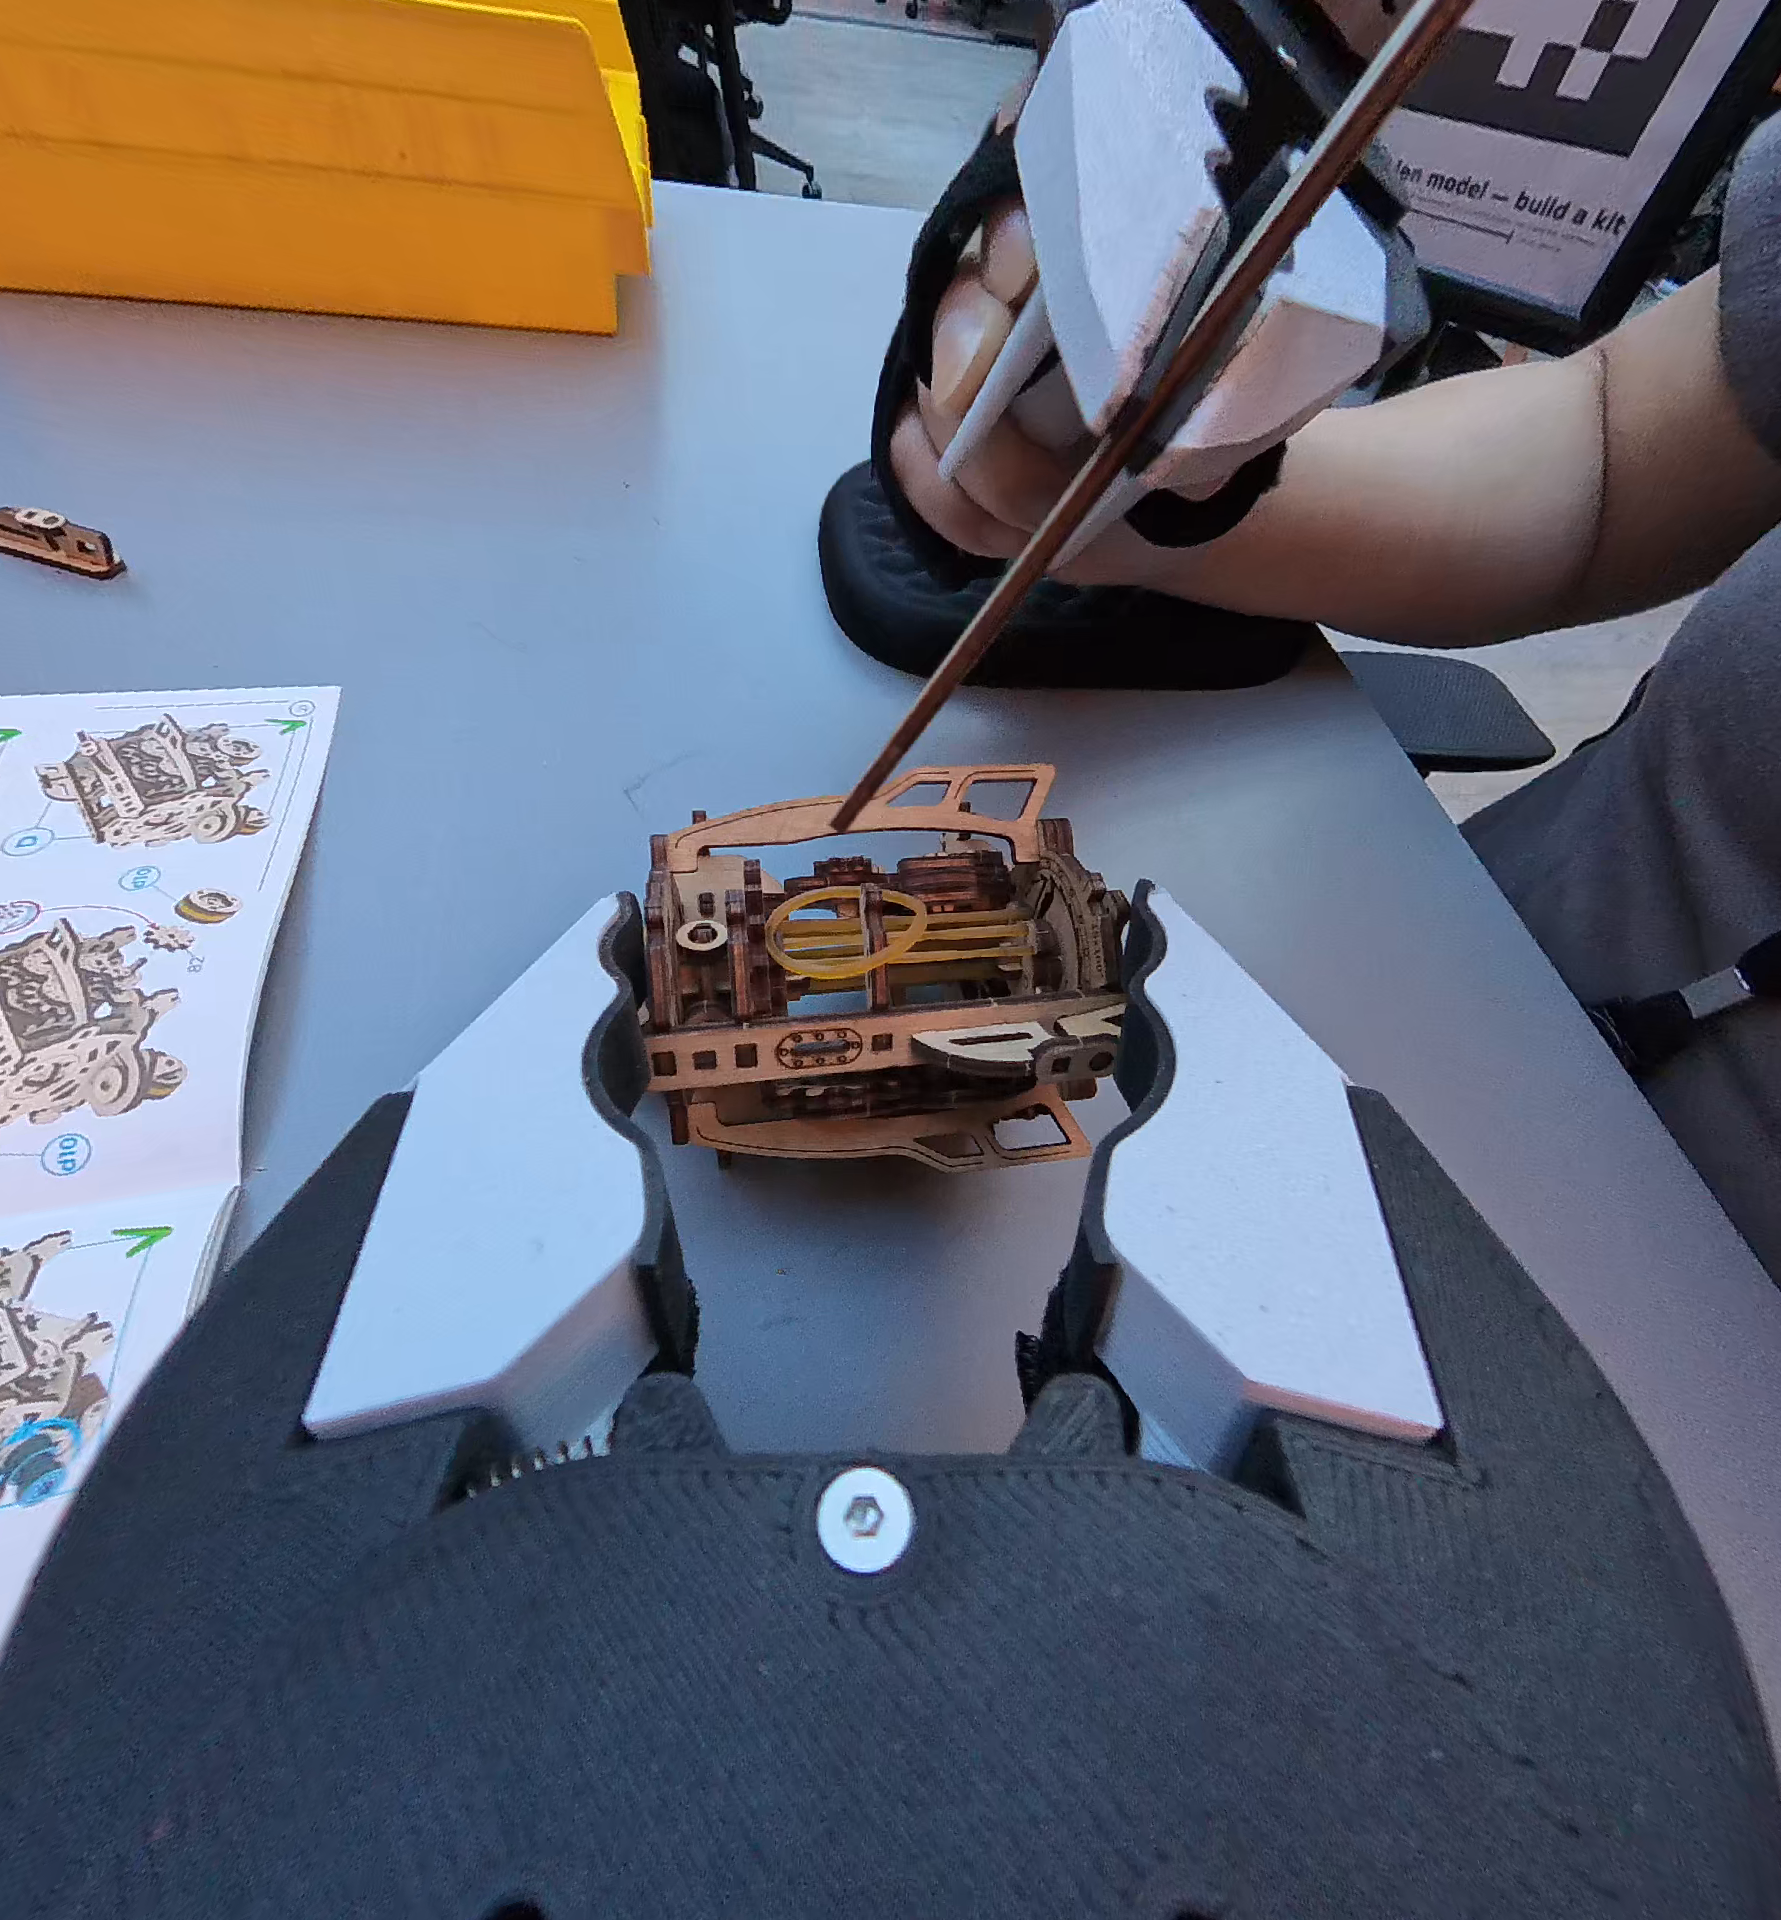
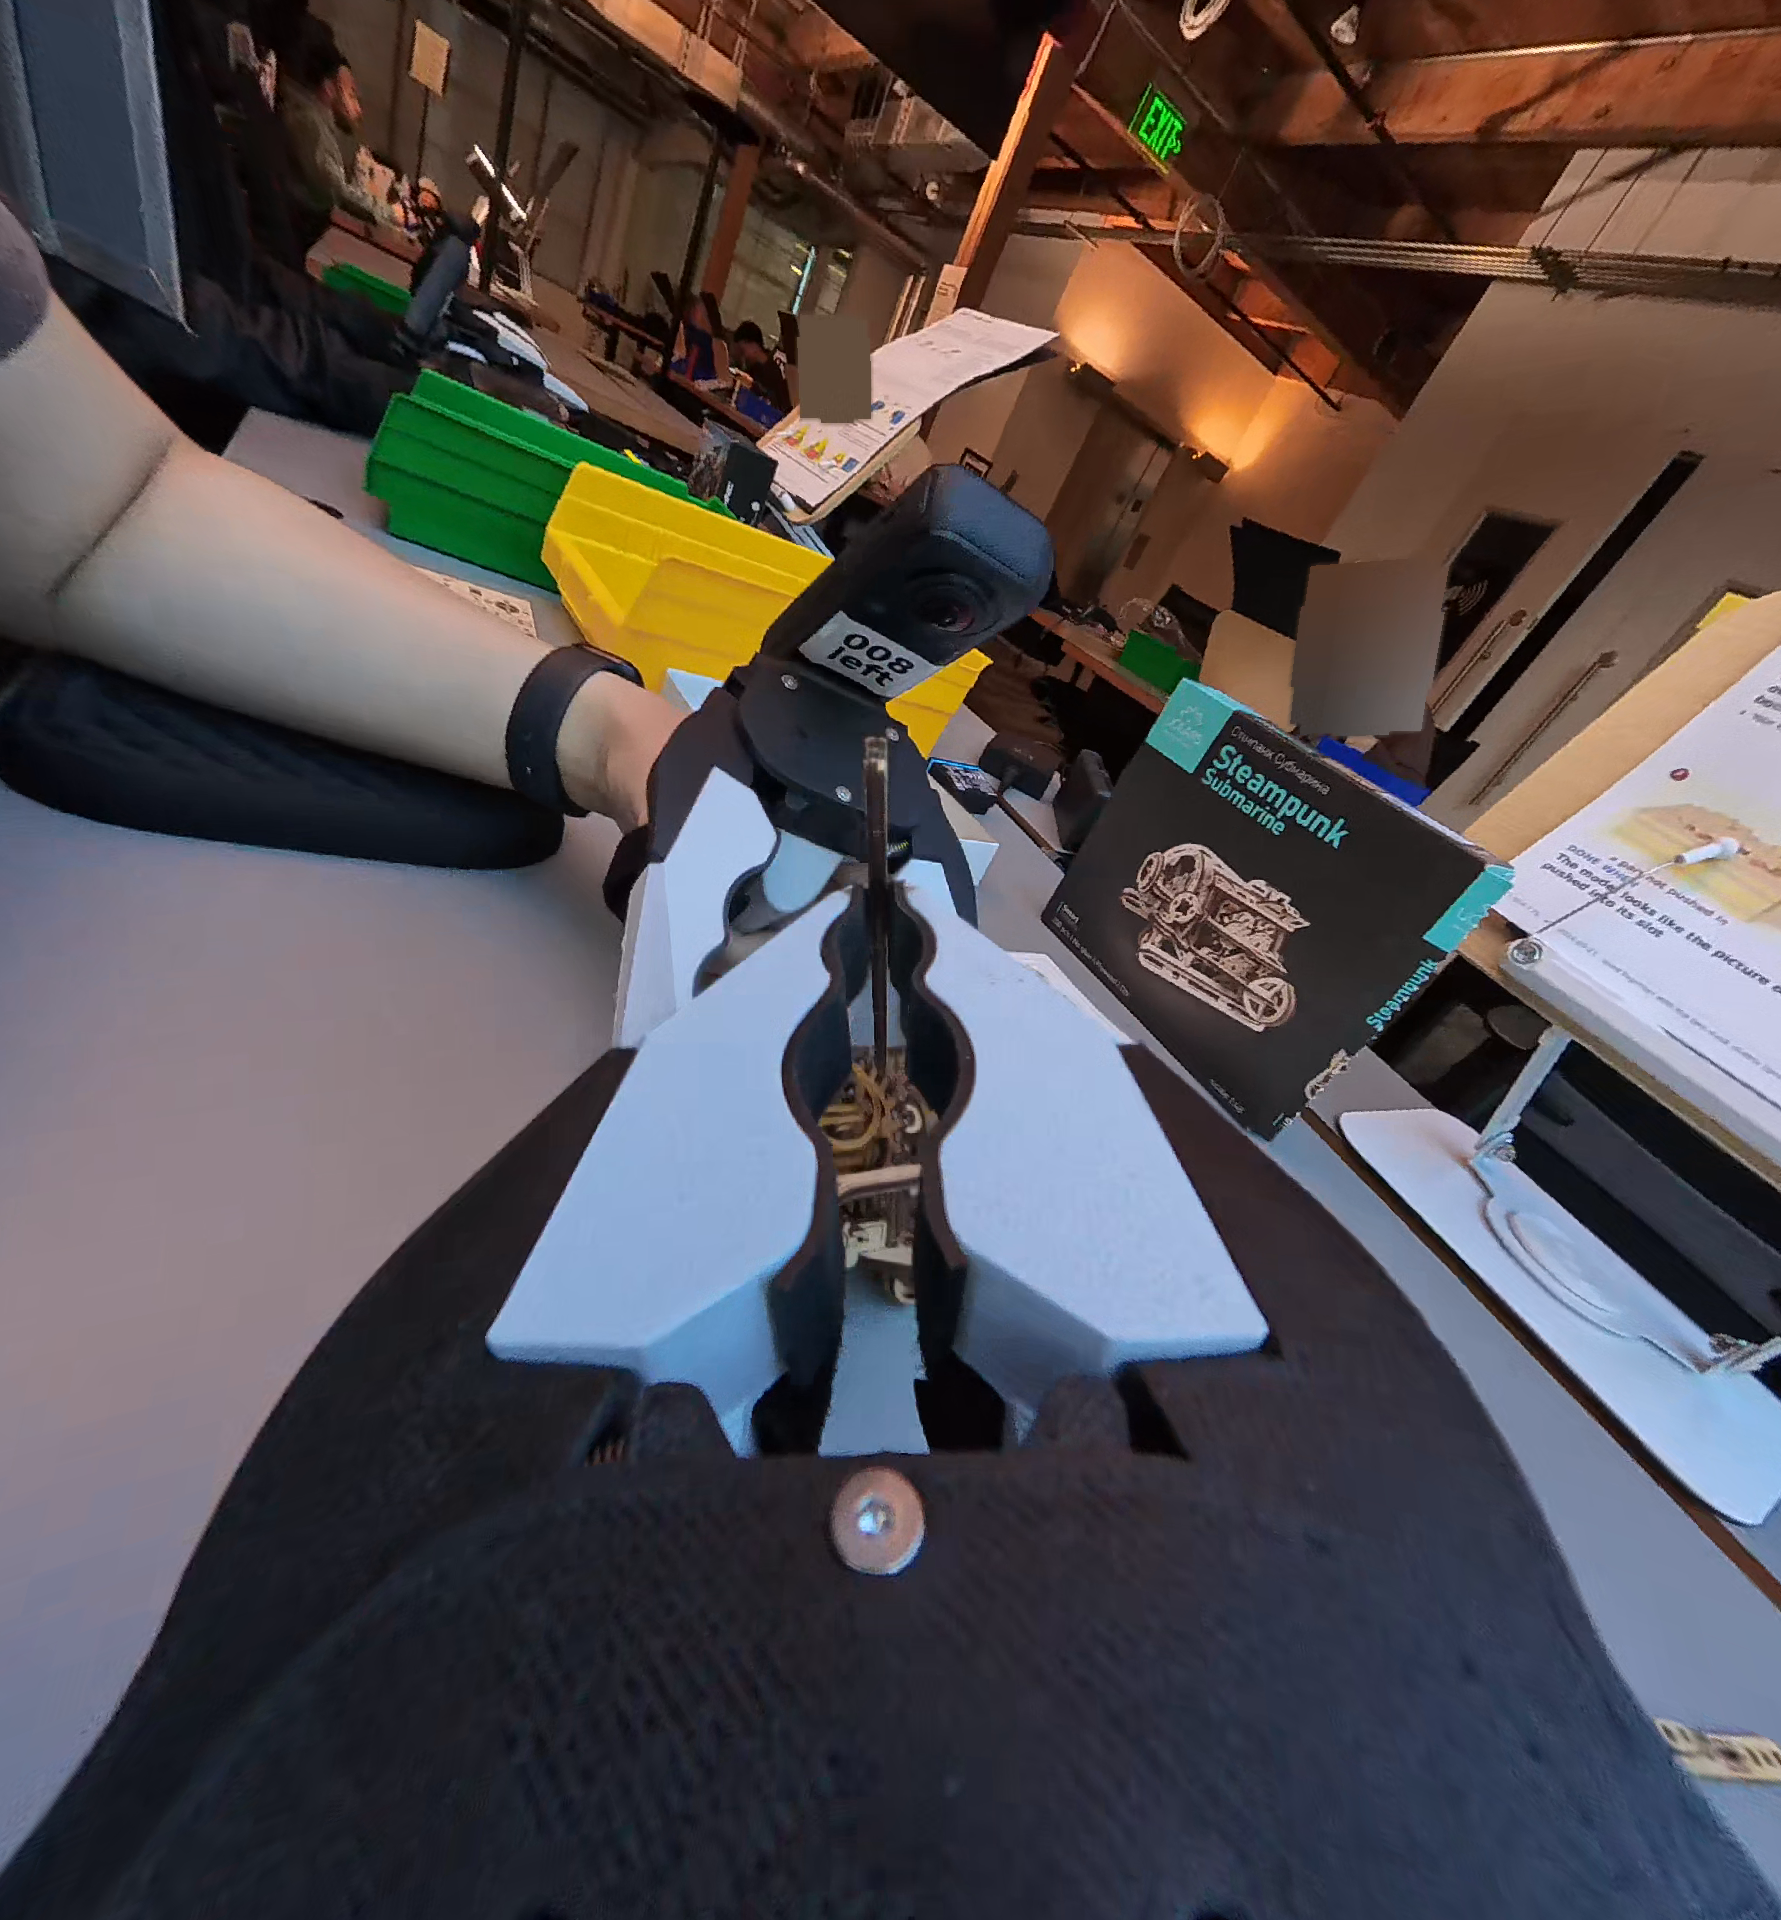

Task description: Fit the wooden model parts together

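Observation:
The half-built wooden model (image 1: 875,987), with yellow rubber bands inside it, stands on the grey table (image 1: 512,540). My left gripper (image 1: 881,925) is shut on the model, one finger pressed against each side. My right gripper (image 1: 1125,436), above and behind the model, is shut on a thin flat wooden piece (image 1: 969,644) seen edge-on. The piece's lower tip touches the model's top frame (image 1: 865,816). In the right wrist view my right gripper (image 2: 878,909) clamps that piece (image 2: 878,831), and the model (image 2: 870,1143) shows through the gap between the fingers.
Yellow bins (image 1: 273,156) stand at the back left, an instruction sheet (image 1: 86,987) lies at the left, and a loose wooden part (image 1: 34,535) is near it. A black wrist pad (image 1: 1021,623) lies under the right hand. The kit box (image 2: 1270,914) and an instruction board (image 2: 1696,883) stand at the right. Tip to tip, the grippers are about 8 cm apart.

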`<state>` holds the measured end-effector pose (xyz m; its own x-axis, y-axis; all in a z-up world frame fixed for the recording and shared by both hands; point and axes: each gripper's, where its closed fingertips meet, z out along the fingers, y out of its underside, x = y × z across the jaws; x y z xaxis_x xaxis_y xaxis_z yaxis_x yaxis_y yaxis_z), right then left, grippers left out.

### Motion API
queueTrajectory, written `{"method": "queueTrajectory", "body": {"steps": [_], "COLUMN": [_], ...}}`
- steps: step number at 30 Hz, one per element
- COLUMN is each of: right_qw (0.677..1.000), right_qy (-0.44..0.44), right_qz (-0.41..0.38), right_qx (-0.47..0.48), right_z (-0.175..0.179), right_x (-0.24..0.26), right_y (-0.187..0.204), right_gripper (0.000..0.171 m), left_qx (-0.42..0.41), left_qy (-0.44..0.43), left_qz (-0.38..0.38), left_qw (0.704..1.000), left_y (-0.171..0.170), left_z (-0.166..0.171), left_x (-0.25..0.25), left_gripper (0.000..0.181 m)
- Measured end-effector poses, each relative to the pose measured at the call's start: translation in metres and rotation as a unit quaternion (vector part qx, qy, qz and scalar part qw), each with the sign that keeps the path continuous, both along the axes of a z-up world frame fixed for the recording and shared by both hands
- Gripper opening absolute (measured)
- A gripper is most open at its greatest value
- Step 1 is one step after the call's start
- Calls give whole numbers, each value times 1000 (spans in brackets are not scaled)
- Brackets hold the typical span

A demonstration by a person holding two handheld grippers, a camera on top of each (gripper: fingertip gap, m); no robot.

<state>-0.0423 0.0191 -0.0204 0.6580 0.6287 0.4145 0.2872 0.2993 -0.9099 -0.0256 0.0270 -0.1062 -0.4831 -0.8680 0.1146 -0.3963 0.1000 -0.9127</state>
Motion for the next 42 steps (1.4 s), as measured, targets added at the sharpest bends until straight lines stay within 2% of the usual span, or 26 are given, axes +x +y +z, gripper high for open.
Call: {"method": "queueTrajectory", "body": {"steps": [10, 14, 36, 42], "right_qw": [994, 990, 995, 999], "right_qy": [-103, -129, -98, -28], "right_qz": [-17, -20, -11, -5], "right_qx": [37, 46, 23, -23], "right_z": [-21, -27, -25, -20], "right_x": [-11, -16, -12, -8], "right_y": [1, 2, 6, 13], "right_gripper": [0, 0, 1, 0], "left_qx": [22, 40, 40, 40], "left_qy": [-35, -31, -39, -41], "left_qz": [33, 38, 36, 35], "left_qw": [999, 998, 998, 998], "left_y": [-2, -2, -1, -1], "left_z": [11, 6, 6, 6], "left_x": [2, 2, 3, 3], "left_gripper": [97, 90, 88, 88]}}
